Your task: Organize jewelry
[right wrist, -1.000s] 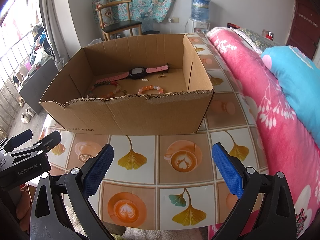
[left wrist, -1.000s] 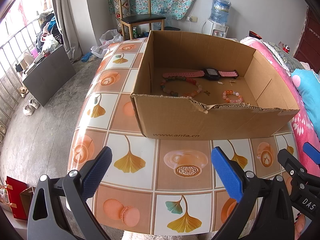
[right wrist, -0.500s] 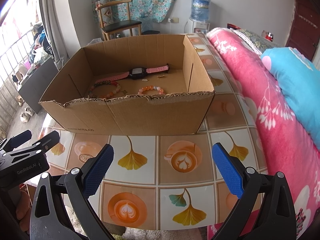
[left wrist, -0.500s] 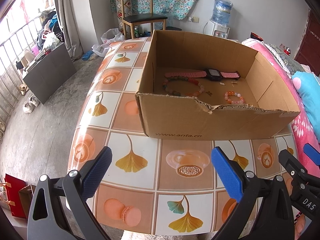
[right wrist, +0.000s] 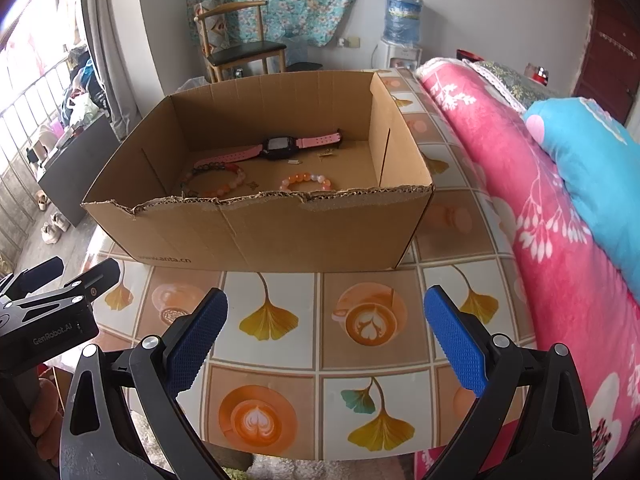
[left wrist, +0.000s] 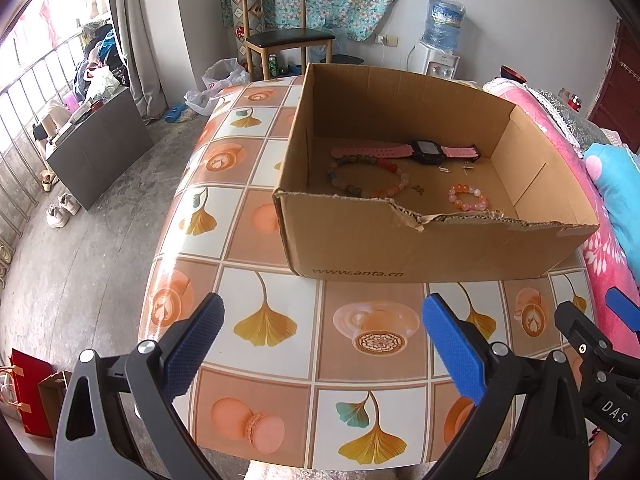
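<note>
While both hand-held grippers (left wrist: 320, 334) (right wrist: 326, 320) gape empty, pink-strapped watch (left wrist: 428, 151), two bead bracelets (left wrist: 468, 197), torn cardboard box (left wrist: 420, 248).

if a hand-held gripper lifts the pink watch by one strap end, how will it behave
The pink watch lies flat with both straps spread, so it probably hangs limp rather than staying straight. Its dark body looks bulkier than the straps, so it may swing. The cardboard box walls leave mainly an approach from above.
</note>
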`<move>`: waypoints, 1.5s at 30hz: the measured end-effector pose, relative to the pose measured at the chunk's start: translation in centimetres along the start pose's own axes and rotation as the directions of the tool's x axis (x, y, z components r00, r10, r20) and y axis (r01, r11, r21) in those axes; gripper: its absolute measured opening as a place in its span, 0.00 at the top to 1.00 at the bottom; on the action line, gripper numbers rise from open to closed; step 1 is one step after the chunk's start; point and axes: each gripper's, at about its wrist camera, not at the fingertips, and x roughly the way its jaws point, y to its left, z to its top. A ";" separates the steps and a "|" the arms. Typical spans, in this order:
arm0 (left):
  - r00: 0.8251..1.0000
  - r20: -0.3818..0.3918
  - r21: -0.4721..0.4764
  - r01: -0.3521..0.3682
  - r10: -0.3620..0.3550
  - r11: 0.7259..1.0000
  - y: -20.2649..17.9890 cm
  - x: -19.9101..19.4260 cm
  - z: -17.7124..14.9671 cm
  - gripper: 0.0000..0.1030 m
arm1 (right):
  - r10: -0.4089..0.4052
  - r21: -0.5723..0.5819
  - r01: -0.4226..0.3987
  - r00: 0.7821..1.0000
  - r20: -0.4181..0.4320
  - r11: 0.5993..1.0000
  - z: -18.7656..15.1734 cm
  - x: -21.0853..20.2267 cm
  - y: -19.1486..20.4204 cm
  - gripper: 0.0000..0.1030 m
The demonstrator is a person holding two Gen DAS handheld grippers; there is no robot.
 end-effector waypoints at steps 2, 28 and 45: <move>1.000 0.003 0.003 -0.001 0.001 1.000 -0.1 -0.1 -0.1 0.05 | 0.000 0.001 0.000 1.000 0.001 1.000 0.0 0.0 0.0 0.08; 1.000 -0.003 0.006 0.005 -0.005 1.000 0.0 -0.3 0.1 0.05 | 0.002 0.003 -0.002 1.000 0.000 1.000 0.0 0.0 -0.3 0.08; 1.000 -0.003 0.007 0.009 -0.009 1.000 0.0 -0.3 0.0 0.05 | 0.004 0.004 -0.004 1.000 -0.001 1.000 0.0 0.0 -0.4 0.08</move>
